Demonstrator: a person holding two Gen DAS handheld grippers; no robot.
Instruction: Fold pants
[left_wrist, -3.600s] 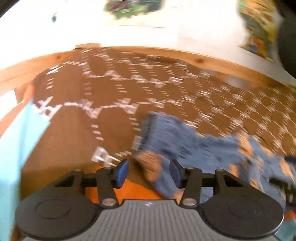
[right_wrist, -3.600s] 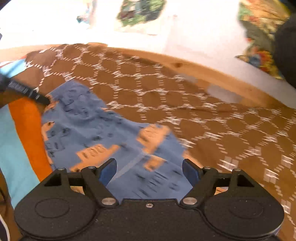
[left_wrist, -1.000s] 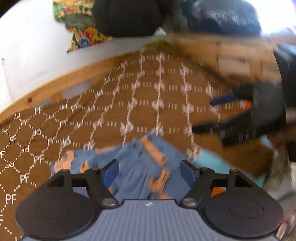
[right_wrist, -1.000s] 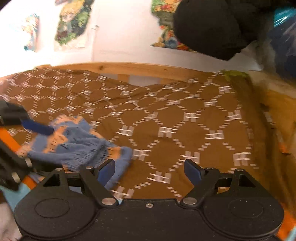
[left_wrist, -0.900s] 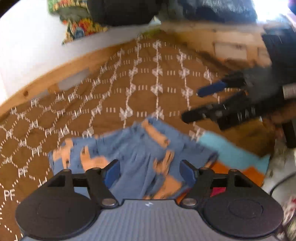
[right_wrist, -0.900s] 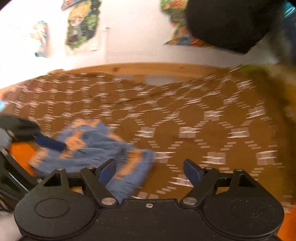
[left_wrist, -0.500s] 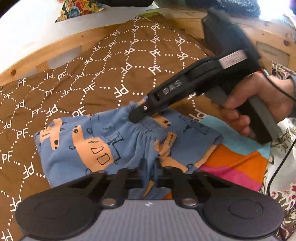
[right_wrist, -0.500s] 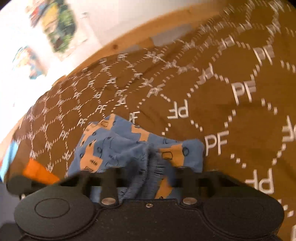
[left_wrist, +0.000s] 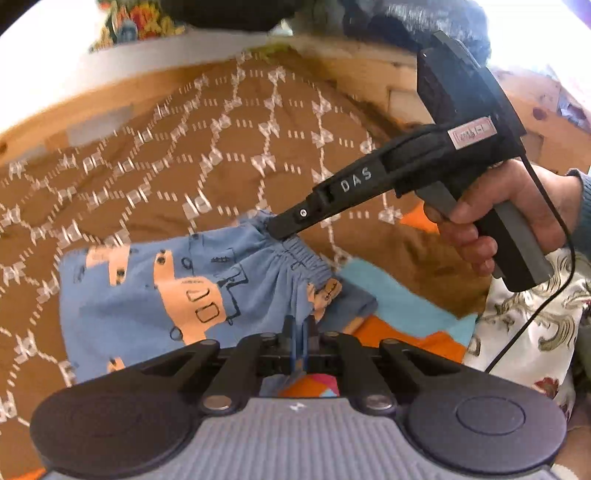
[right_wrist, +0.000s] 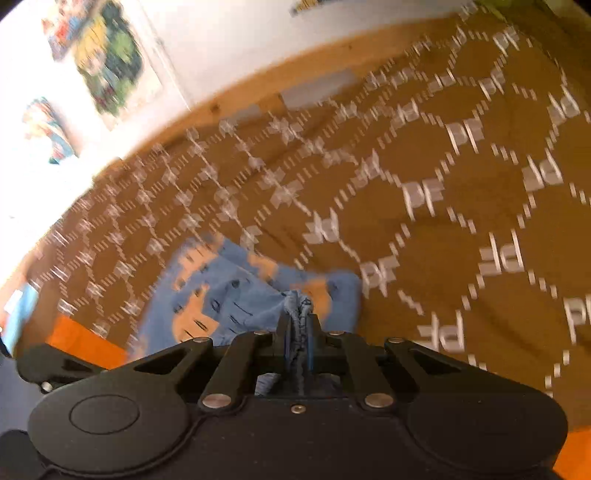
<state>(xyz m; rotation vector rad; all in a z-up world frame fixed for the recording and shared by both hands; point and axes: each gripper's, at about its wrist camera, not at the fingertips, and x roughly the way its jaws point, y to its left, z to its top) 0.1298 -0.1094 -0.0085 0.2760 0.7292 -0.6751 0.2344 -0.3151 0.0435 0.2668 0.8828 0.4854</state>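
A brown bedspread (left_wrist: 221, 177) is carrying blue pants (left_wrist: 155, 295) near its front edge. The left gripper (left_wrist: 300, 334) is pinching the waistband; the right gripper (right_wrist: 298, 328) is closing on bunched waistband fabric. Grasping step; next, probably lifting both corners together and folding.

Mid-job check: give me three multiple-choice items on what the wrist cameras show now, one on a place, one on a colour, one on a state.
1. Where do the pants lie?
A. on the brown patterned bedspread
B. on a bare wooden floor
C. in a basket

2. What colour is the pants' fabric?
A. plain white
B. blue with orange prints
C. green stripes

3. What is the left gripper doing?
A. wide open above the cloth
B. holding a hanger
C. shut on the pants' near edge

Answers: 1 A, brown cover shows around the pants; 2 B, orange shapes on blue; 3 C, its pads pinch blue cloth.
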